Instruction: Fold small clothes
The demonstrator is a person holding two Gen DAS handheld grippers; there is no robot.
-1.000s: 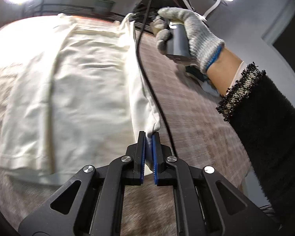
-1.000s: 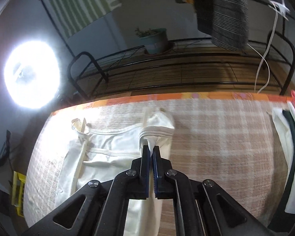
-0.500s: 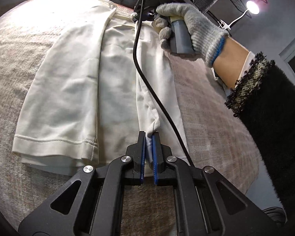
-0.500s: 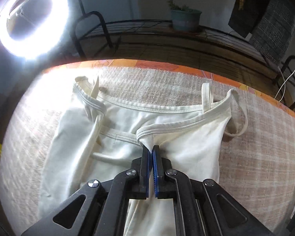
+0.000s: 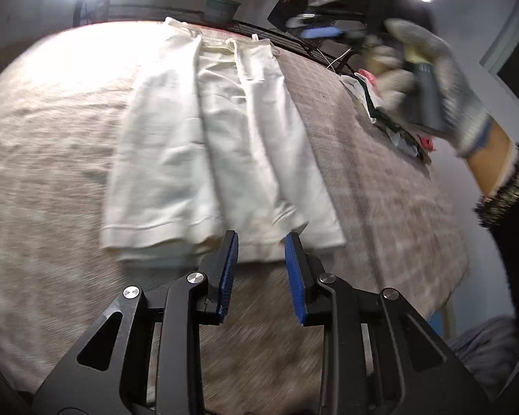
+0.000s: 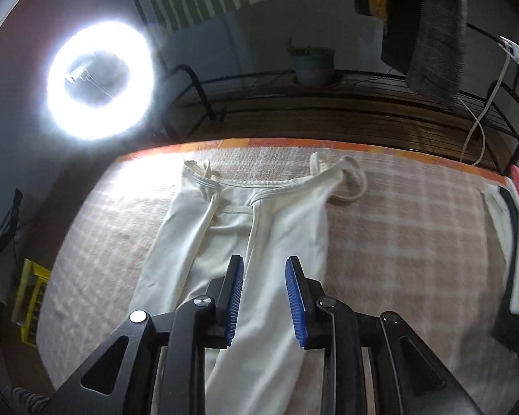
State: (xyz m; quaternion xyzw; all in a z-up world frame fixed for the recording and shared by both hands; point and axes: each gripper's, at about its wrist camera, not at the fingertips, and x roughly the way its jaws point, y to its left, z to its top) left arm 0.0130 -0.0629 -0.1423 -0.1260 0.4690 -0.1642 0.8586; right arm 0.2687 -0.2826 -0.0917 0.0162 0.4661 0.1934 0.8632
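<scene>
Blurred gloved hand [image 5: 439,79] beside white garment [image 5: 218,159]

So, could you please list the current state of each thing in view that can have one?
Left gripper: jaws open, holding nothing, at the garment's hem.
Right gripper: jaws open, holding nothing, above the garment.
White garment: lying flat on the bed, both sides folded in lengthwise.
Ring light: switched on.
Clothes stack: piled at the bed's right edge.

One white garment [image 5: 221,145], two grippers.
</scene>
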